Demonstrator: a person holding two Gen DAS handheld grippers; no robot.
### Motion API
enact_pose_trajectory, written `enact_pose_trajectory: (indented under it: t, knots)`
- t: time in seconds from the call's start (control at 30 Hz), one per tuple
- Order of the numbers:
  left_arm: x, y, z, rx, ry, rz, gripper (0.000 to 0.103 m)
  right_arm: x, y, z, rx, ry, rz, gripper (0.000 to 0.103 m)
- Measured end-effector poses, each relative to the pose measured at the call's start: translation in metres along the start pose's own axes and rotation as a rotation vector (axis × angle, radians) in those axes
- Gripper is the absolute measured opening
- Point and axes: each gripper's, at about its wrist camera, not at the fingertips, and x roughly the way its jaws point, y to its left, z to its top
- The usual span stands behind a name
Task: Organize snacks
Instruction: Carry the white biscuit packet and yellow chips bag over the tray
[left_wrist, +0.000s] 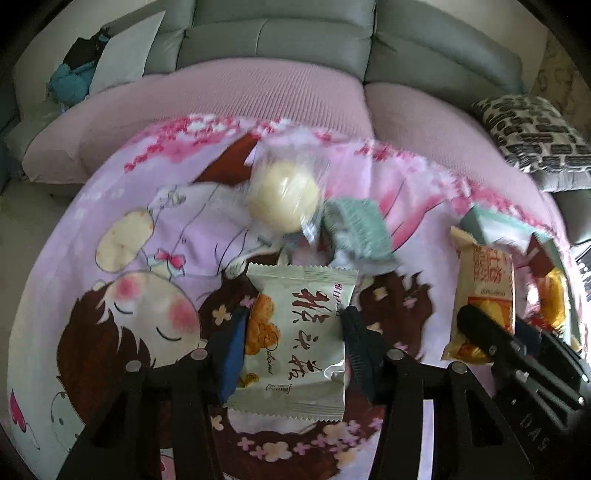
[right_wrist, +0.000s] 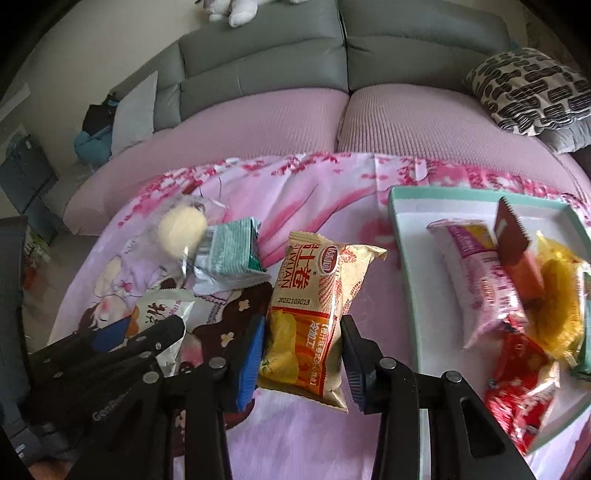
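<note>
Both tongs are straddling packets at once; left tongs (left_wrist: 293, 343) pinching the white pastry packet (left_wrist: 295, 339) flat on the surface (left_wrist: 110, 184); right tongs (right_wrist: 303, 349) pinching the egg-roll packet (right_wrist: 314, 314), lined up beside the teal tray (right_wrist: 410, 280) holding sorted snacks

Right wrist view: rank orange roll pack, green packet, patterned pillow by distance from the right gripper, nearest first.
1. Orange roll pack: between the fingers of the right gripper.
2. Green packet: ahead and left, on the printed cloth.
3. Patterned pillow: far right, on the sofa.
</note>
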Motion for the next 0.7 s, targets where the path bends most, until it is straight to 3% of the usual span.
enact_pose_trajectory:
  t: [0.33,0.7]
  knots:
    - [-0.036,-0.038,0.018,0.047,-0.126,-0.06,0.053,-0.041,-0.028,0.007,0.042,-0.092,-0.007,0.043]
    - [-0.044,-0.13,0.02,0.208,-0.158,-0.18,0.053,-0.091,-0.121,0.009,0.212,-0.184,-0.159,0.043]
